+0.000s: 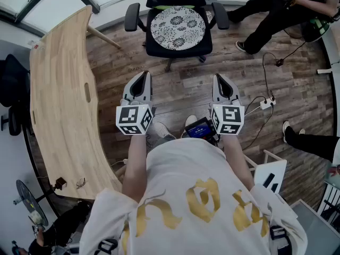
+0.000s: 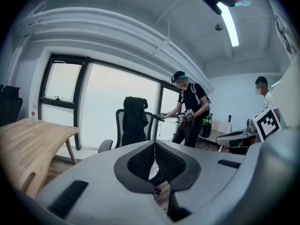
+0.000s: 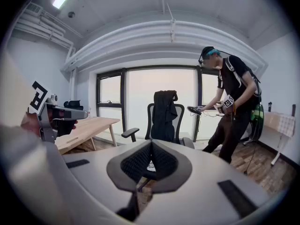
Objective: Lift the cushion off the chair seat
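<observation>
The left gripper and right gripper are holding their jaws clenched, gripping nothing. The patterned cushion is lying on the chair seat, well ahead of both jaws.

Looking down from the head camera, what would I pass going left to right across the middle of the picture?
wooden table → left gripper → right gripper → white power strip → bystander's shoe. The chair with its cushion sits farther back and spans both grippers, so it is left out.
</observation>
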{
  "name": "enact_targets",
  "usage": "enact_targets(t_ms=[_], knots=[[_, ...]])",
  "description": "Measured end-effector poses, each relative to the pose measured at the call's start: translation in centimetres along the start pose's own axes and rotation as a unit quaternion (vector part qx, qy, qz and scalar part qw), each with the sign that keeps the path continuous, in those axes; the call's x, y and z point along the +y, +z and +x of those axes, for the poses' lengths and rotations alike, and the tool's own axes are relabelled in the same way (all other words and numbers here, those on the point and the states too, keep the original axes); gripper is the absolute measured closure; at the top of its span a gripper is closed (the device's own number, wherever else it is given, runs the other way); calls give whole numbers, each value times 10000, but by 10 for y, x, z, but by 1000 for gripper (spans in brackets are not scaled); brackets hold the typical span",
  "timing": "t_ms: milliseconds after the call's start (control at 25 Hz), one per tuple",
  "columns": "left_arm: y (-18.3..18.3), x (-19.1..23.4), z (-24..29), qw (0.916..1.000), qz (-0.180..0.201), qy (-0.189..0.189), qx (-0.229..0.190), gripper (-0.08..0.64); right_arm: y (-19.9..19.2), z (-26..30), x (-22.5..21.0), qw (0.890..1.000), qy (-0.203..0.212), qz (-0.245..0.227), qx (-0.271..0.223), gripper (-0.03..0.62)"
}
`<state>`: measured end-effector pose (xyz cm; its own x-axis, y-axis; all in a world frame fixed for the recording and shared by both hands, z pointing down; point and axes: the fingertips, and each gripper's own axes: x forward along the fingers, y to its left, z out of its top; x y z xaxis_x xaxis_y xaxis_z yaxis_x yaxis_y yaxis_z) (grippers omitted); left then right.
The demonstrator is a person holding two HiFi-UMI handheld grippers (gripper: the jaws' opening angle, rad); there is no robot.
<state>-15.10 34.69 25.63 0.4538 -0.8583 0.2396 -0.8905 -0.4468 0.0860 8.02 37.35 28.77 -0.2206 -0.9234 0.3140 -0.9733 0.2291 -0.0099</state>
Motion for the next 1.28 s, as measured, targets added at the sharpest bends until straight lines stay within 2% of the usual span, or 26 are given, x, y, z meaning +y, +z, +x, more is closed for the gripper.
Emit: enact_targets(t_ms=[360,640,880,1080,1280], knots=[[-4,-22,9,9997,200,111,123,549,-7,2,-20,9998,148,104,17,583],[-4,-30,10,9995,239,174,111,549,-10,5,-35,9986,260,449,-141,581],[-14,-15,27,9992,199,255,238,549,-15,26,-42,9987,295,417,-44,581],[-26,4,66,9992,33,201,348,549,-25,56,-53,9992,210,244,216,581],[-31,31,138,9987,-212,-12,470,549,-29,112,-76,9984,-6,299,484,581]])
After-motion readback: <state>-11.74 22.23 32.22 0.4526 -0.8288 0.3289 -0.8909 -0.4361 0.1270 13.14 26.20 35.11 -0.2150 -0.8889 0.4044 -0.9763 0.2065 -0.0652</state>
